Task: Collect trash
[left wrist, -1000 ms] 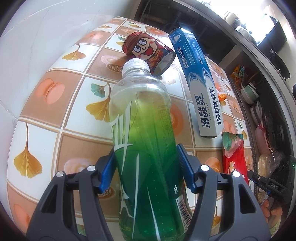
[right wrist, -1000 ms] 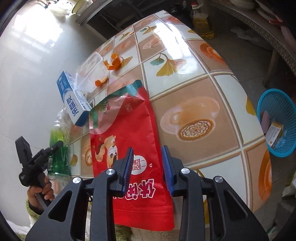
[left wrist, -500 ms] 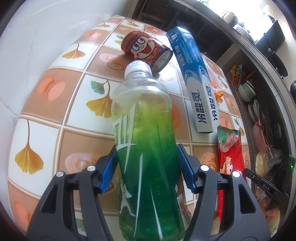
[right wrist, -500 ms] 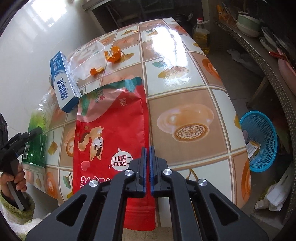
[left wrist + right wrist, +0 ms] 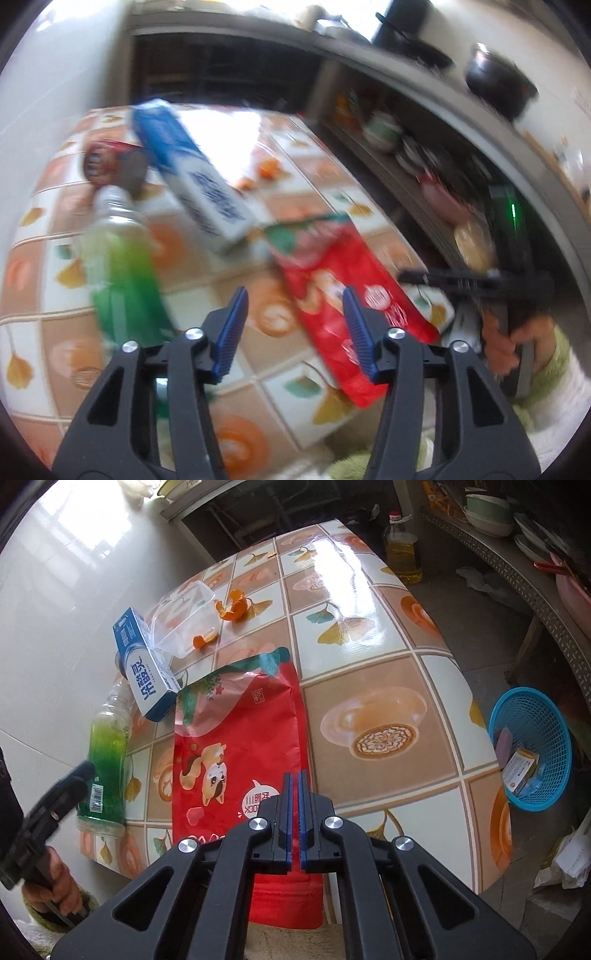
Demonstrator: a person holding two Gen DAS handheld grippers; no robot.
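The red snack bag lies flat on the tiled table, its near end under the right gripper, whose jaws are pressed together on it. The green bottle lies at ten o'clock of the left gripper, whose half-spread jaws have just been closing with nothing between them.

I see a red snack bag lying flat, hanging over the table's near edge. A green drink bottle lies left of it. A blue-and-white box leans over the bag's top corner, beside a clear tub and orange peel.
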